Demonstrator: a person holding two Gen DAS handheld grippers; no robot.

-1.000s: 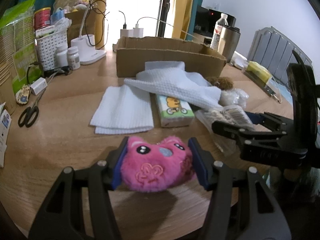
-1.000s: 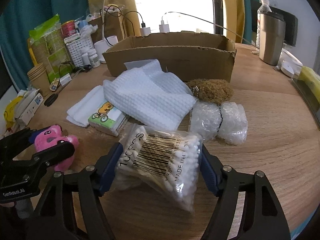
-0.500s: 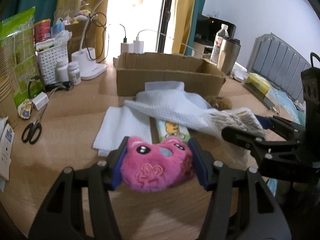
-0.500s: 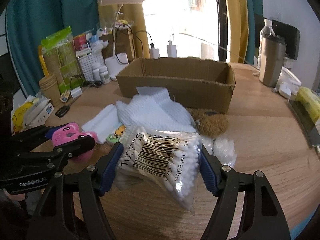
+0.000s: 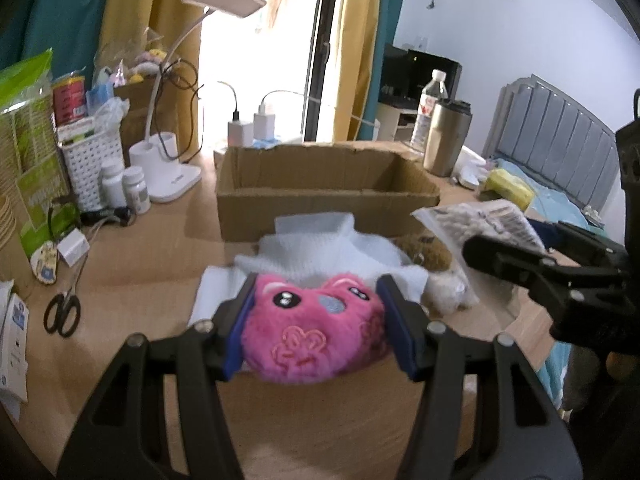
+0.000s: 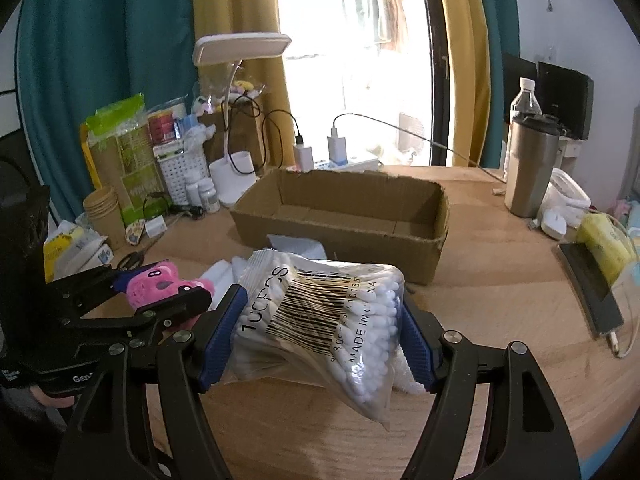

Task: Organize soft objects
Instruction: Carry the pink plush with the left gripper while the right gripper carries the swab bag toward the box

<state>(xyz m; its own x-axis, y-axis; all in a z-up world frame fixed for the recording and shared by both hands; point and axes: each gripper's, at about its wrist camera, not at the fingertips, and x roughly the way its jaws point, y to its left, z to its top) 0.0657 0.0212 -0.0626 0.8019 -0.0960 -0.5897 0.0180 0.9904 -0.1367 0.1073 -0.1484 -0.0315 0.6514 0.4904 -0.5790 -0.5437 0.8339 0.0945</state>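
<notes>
Wooden table point(image 6: 500, 280) cluttered; I've got left gripper point(image 5: 316, 324) clamped on pink plush point(image 5: 314, 332), right gripper point(image 6: 320, 320) on cotton-swab bag point(image 6: 320, 312), lifted to clear cardboard box point(image 6: 344, 236) wall.

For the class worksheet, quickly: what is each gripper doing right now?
Left gripper: closed on the pink plush toy.
Right gripper: closed on the bag of cotton swabs.

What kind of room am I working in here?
Probably a bedroom with a cluttered wooden desk: a padded grey headboard, a desk lamp and a curtained window behind the cardboard box.
</notes>
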